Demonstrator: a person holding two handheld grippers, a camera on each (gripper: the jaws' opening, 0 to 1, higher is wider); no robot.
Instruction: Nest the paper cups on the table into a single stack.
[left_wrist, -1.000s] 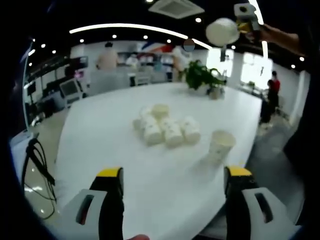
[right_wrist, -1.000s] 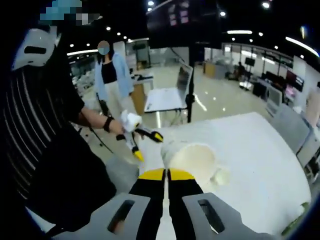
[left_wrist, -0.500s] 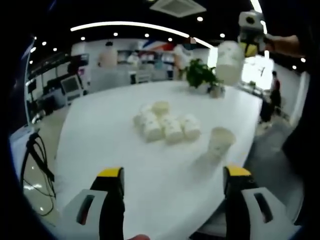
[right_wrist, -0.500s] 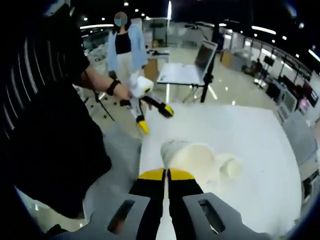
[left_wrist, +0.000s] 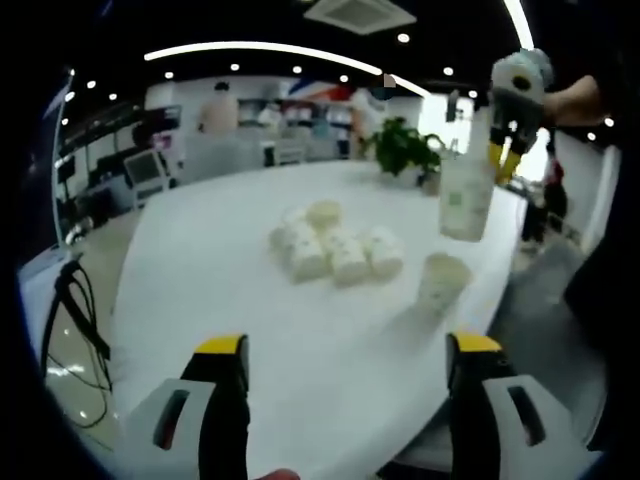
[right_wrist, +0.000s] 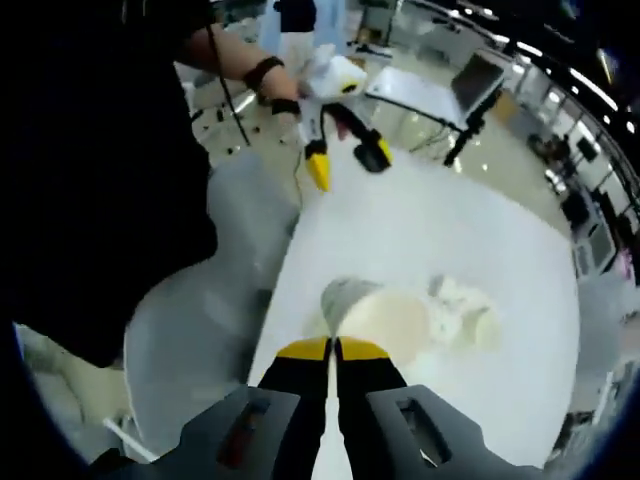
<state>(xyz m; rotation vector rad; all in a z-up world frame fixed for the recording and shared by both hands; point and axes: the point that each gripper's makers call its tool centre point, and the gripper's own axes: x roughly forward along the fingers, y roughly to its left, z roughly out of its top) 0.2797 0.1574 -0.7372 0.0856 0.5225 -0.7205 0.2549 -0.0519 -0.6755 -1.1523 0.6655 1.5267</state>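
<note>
The right hand-held gripper (right_wrist: 332, 350), jaws pinched on the thin rim of a light, crushable paper cup (left_wrist: 466, 196), holds it just above the upright cup (left_wrist: 441, 284) on the tabletop (left_wrist: 230, 270); the left hand-held gripper (left_wrist: 348, 352) gapes empty, short of the toppled cups (left_wrist: 335, 250).

I am working in a big open-plan office or lab floor, at a long white table (left_wrist: 220, 270). Beyond the table's far end stand rows of desks with a monitor (left_wrist: 141, 173) and chairs, and people (left_wrist: 215, 112) stand among them. A potted plant (left_wrist: 403, 150) sits on the table's far end. Above the table, a dark ceiling carries spot lights, a curved light strip (left_wrist: 260, 50) and an air-conditioning vent (left_wrist: 358, 12). Beside the table, the floor (right_wrist: 410, 70) is glossy, and a screen on a stand (right_wrist: 472, 92) rises from it.
</note>
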